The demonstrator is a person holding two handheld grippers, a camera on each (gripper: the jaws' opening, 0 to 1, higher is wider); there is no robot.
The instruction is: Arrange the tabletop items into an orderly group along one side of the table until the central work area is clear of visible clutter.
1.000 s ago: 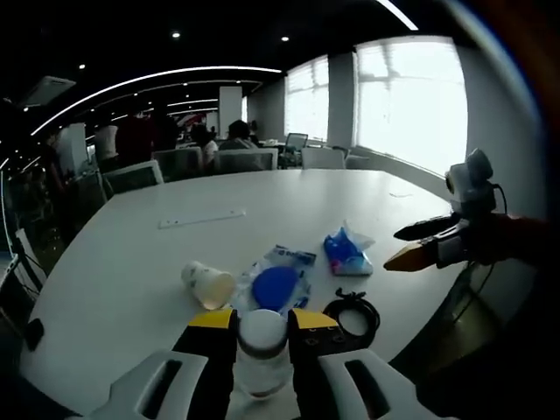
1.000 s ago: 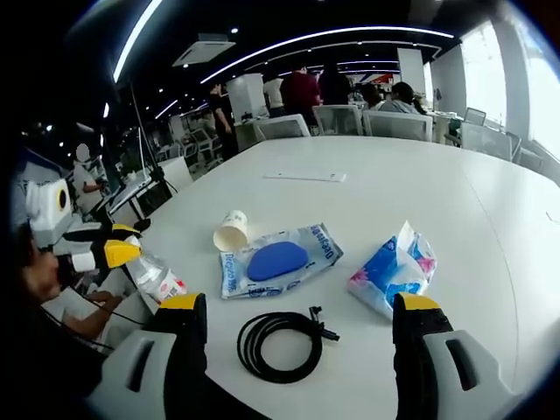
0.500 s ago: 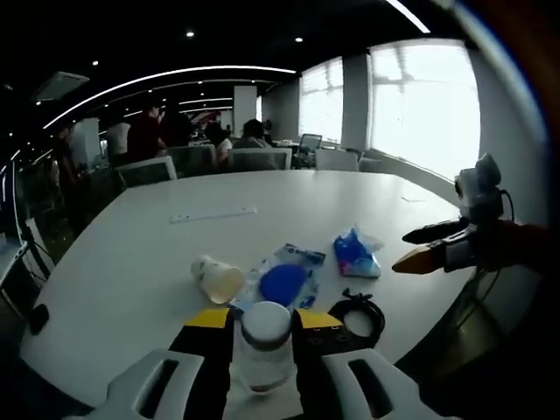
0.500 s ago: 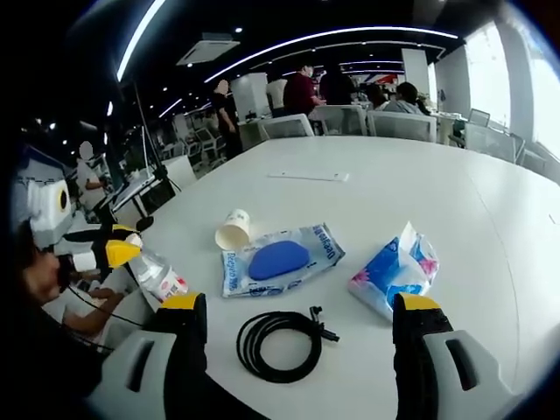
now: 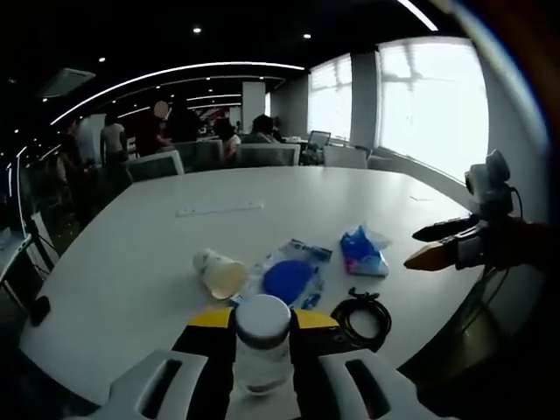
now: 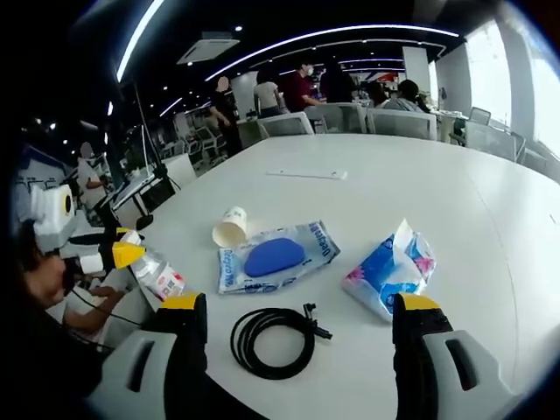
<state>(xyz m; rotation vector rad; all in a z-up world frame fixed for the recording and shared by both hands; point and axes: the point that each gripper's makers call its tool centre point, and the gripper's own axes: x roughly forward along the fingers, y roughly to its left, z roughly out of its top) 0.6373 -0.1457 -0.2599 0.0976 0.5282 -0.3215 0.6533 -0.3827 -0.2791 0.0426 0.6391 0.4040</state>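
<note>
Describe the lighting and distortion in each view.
Left gripper view: window blown out white, room behind dim, ceiling light strips bowed by the fisheye. Right gripper view: white table evenly lit, its edges curved, soft shadow under the black cable coil.

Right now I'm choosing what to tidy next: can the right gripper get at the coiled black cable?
Probably yes: the right gripper is open and holds nothing, and the black cable lies flat just ahead between its jaws with nothing on it.

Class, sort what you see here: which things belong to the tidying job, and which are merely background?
Belongs to the job:
bottle held in the left gripper
paper cup
blue pouch
tissue pack
black cable
white strip
right gripper

Just background:
office chairs
people
</note>
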